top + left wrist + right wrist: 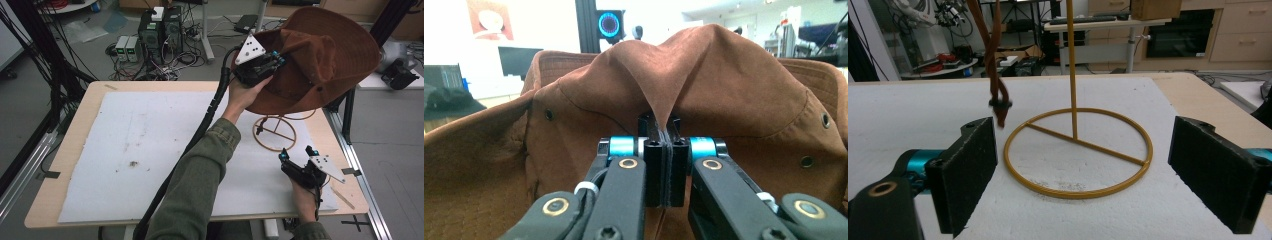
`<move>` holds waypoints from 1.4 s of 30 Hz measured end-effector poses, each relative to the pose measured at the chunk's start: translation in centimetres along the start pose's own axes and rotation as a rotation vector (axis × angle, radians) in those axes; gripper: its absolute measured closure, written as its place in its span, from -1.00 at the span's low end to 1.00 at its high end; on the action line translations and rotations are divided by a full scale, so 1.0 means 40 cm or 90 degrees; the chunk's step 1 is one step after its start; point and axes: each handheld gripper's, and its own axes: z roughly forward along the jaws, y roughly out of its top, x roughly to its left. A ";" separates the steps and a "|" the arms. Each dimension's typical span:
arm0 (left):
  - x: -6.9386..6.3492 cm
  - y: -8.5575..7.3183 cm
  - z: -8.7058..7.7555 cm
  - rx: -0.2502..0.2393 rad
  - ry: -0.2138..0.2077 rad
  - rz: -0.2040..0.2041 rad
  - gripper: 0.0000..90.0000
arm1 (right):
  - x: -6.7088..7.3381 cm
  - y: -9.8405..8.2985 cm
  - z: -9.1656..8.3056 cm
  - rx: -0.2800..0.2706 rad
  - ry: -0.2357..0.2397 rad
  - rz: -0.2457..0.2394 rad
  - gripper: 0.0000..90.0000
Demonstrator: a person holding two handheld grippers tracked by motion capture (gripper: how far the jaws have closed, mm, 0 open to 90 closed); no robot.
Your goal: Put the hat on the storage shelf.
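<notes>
A brown wide-brimmed hat [320, 55] hangs in the air over the back right of the table, above a gold wire stand [274, 134]. My left gripper [277, 57] is shut on a pinched fold of the hat's crown [724, 90]; in the left gripper view the jaws [666, 135] meet on the fabric. The hat's brown chin cord [993, 60] dangles beside the stand's upright rod [1071, 65]. My right gripper [297, 153] rests low on the mat just in front of the stand's ring base [1078, 155], open [1083, 175], with nothing between its pads.
A white foam mat [150, 150] covers most of the wooden table [75, 140]. A metal rail [360, 175] runs along the table's right edge. Computer boxes and cables [160, 30] sit on the floor beyond the far edge.
</notes>
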 end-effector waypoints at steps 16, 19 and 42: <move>-0.005 -0.062 0.031 0.081 -0.023 -0.019 0.97 | 0.001 -0.001 0.002 0.005 0.005 -0.003 -0.74; -0.005 -0.072 0.032 0.086 -0.023 -0.023 0.96 | 0.000 -0.001 0.003 0.005 0.005 -0.004 -0.74; -0.013 -0.107 0.025 0.130 -0.032 -0.029 0.83 | -0.003 -0.002 0.004 0.004 0.004 -0.013 -0.74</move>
